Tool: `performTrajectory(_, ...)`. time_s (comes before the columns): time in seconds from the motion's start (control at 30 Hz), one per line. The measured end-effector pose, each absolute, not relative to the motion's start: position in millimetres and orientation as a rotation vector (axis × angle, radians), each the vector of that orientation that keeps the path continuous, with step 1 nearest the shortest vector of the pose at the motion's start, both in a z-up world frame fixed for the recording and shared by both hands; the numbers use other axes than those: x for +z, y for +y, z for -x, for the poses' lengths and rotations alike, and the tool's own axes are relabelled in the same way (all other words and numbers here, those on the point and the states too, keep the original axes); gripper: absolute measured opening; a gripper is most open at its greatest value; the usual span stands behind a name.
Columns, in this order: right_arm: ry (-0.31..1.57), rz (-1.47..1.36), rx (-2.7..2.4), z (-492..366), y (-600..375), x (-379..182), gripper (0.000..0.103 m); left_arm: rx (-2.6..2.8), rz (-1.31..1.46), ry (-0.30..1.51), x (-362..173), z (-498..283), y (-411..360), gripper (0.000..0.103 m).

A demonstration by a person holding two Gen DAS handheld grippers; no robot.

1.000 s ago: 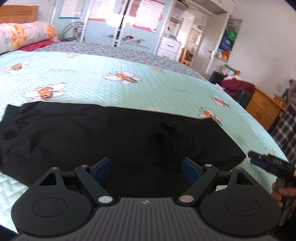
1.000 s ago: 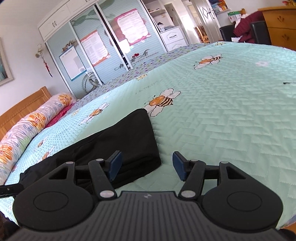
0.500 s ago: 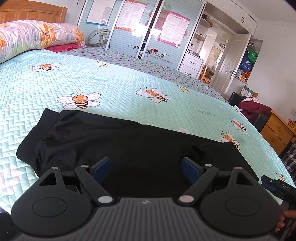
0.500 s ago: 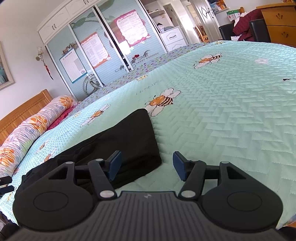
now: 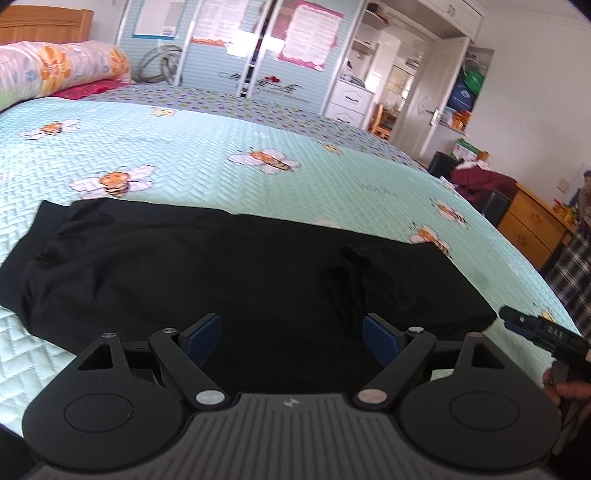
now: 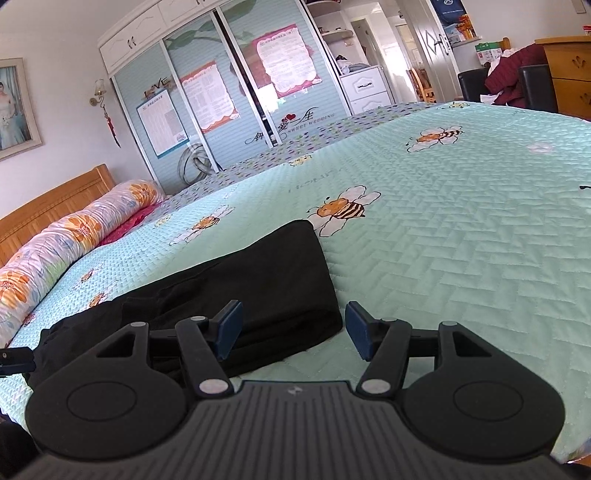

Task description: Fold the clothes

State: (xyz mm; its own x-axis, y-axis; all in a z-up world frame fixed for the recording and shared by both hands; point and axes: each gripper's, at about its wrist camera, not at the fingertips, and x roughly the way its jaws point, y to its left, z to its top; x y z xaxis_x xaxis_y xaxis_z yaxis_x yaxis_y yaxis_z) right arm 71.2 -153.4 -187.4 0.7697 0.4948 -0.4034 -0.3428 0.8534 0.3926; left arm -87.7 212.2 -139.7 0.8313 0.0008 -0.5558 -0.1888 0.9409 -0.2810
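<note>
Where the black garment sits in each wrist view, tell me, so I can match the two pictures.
Left wrist view: the black garment spreads across the lower middle, just beyond the open left hand-held gripper.
Right wrist view: it lies lower left, its end corner by the right hand-held gripper.
Shared landmark: the wardrobe's pink-bordered poster.

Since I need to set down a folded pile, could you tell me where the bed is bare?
Bedspread is bare right of the black garment and beyond it toward the wardrobe. The near edge is crowded.
</note>
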Motion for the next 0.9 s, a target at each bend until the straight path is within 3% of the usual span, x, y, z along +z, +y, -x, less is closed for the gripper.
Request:
performTrajectory(0.33, 0.445, -0.19, 0.488, -58, -137, -179, 0.062, 0.091, 0.294, 0.606, -142, 84, 196, 0.087)
performTrajectory(0.9, 0.332, 0.499, 0.769, -5, 70, -193, 0.062, 0.177, 0.297, 0.597, -157, 106, 218, 0.087)
